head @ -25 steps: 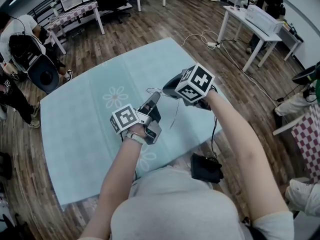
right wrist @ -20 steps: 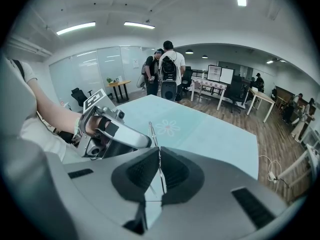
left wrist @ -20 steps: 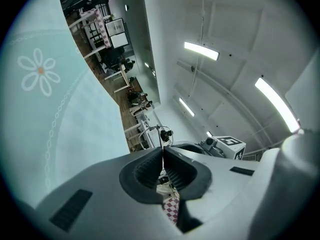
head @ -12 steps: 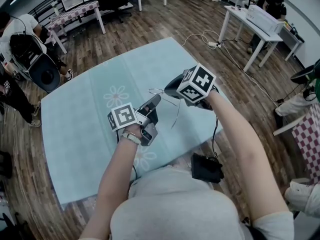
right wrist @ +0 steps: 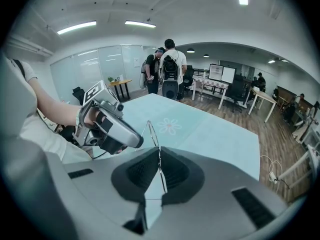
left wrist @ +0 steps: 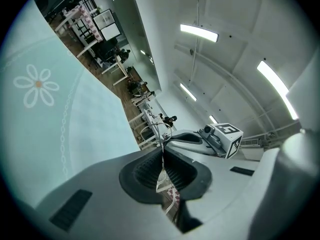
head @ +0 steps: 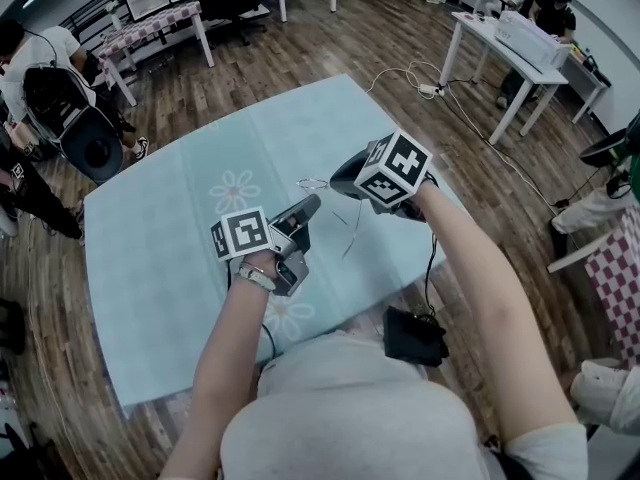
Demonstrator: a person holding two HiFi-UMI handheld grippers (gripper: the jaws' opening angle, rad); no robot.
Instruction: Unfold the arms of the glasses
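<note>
Bright, even light from ceiling strip lights (left wrist: pixel 199 33), sharp centres, heavy fisheye bending and dark vignetted corners

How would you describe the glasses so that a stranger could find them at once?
Find the table covered in pale blue in the middle of the room. Above its right half, the left claw and the right claw come close together, both shut on the glasses. They are the only thin wire frame there, with one arm hanging down.
</note>
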